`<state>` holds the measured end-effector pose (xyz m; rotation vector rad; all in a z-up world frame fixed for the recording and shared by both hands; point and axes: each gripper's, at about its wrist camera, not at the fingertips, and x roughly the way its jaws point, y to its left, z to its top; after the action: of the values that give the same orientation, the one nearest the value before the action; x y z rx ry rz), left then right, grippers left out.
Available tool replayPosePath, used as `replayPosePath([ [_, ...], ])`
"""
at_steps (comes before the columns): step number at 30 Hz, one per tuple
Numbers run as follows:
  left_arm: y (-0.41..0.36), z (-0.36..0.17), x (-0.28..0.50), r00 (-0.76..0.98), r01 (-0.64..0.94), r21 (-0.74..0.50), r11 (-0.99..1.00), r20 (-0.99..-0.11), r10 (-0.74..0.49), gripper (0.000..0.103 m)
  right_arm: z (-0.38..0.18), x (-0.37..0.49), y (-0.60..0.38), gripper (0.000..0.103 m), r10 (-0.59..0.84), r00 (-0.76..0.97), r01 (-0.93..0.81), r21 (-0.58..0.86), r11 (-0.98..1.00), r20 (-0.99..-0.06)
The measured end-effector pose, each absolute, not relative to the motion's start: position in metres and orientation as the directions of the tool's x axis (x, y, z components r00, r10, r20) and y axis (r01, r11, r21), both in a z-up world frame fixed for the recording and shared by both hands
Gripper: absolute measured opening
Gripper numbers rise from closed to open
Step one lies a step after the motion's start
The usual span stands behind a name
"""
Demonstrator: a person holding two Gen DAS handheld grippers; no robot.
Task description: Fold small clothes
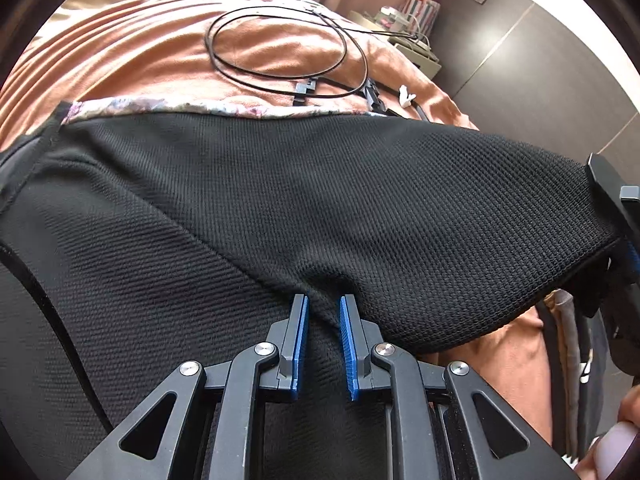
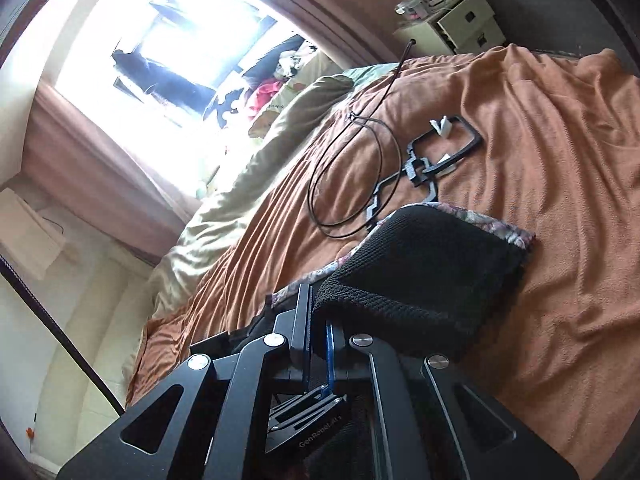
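A black knitted garment with a floral lining strip lies over the orange bed cover. My left gripper has its blue pads a small gap apart, with a fold of the black fabric pinched between them. My right gripper is shut on the edge of the same garment, holding it raised above the bed. The right gripper also shows at the right edge of the left wrist view, clamped on the garment's corner.
A looped black cable and black plastic frames lie on the bed beyond the garment. A bedside cabinet stands at the far side. A beige pillow lies by the bright window.
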<state>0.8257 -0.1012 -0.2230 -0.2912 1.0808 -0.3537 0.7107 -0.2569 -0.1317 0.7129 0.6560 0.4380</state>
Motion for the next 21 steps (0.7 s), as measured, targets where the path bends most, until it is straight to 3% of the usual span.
replayPosePath([
  [14, -0.008, -0.168, 0.778, 0.510, 0.046, -0.303, 0.952, -0.812, -0.283, 0.018, -0.144, 0.742, -0.198, 0.002, 0.644, 0.610, -0.244, 0.663, 0.707, -0.462],
  [21, 0.030, -0.147, 0.755, 0.529, -0.004, -0.280, 0.960, -0.815, -0.236, 0.018, -0.163, 0.754, -0.165, 0.003, 0.636, 0.529, -0.241, 0.619, 0.747, -0.562],
])
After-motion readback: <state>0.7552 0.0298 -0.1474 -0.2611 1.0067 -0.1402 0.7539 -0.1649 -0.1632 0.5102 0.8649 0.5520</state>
